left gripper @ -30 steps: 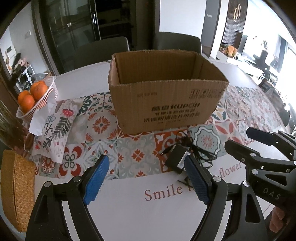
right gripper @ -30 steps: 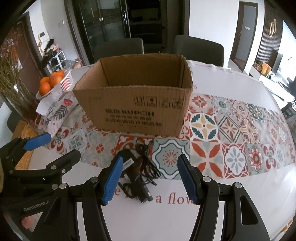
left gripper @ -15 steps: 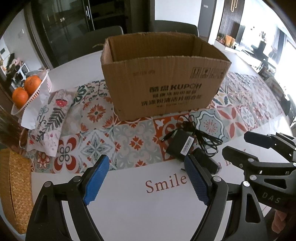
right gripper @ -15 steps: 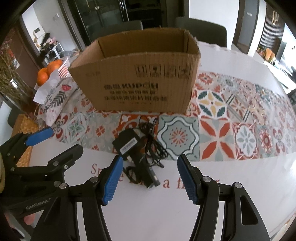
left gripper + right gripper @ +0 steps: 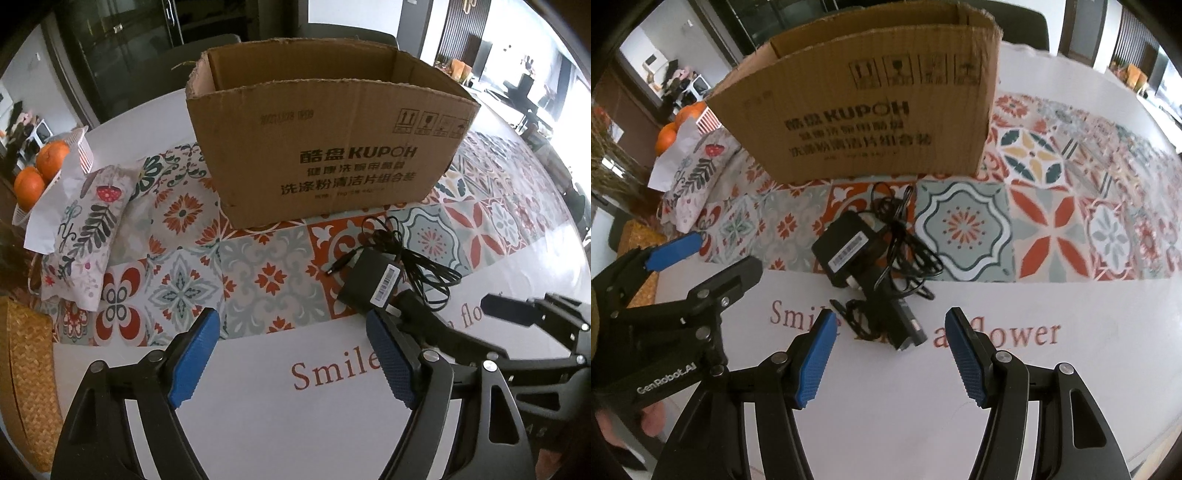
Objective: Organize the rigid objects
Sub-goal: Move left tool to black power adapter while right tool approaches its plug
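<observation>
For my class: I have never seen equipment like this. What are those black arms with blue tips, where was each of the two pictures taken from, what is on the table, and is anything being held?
There is no robot here. A person holds a hand tool in each hand, and each tool ends in a two-finger gripper with blue pads. A wide-angle camera on each tool looks along its fingers, so one picture comes from the left gripper and the other from the right gripper. Each also shows the other tool at its edge.

On the table, partly covered by a patterned runner, stand an open cardboard box, a black power adapter with its tangled cable, a floral pouch and a basket of oranges.

Nothing is held. The left gripper's jaws are closing slightly with nothing between them; the right gripper's stand open near the adapter.
</observation>
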{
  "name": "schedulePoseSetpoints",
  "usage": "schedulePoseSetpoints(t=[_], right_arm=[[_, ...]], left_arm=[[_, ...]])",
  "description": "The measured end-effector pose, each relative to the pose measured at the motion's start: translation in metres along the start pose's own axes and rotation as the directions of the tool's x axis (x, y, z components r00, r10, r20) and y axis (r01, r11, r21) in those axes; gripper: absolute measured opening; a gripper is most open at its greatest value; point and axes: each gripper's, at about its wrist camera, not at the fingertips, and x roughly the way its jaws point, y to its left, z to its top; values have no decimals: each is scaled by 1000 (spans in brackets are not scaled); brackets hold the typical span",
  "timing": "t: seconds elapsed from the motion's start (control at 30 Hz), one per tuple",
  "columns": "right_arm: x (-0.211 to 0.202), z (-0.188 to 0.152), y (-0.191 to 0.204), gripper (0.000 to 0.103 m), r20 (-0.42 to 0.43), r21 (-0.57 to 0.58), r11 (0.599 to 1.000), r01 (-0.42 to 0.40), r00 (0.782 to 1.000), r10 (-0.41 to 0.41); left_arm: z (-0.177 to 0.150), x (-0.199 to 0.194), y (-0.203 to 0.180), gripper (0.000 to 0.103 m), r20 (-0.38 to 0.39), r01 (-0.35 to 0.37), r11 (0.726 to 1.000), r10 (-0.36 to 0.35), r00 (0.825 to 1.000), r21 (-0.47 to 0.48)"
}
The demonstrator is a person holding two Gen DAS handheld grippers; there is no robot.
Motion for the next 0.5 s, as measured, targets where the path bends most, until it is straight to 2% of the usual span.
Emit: schedulePoseSetpoints(t=[0.13,0.33,0.5], right_arm=[[9,-2,-3,62,-26,18,1000,-15,1000,16],[19,-5,-2,62,-50,18,998,-65,997,66],[25,-4,-2,62,-54,13,998,-58,997,59]], left_arm=[[2,10,-3,75,-26,20,1000,-19,999,13],[7,23,-11,75,-59,88,996,-88,994,-2],[13,33,-15,73,-86,103,995,-102,991,-4]])
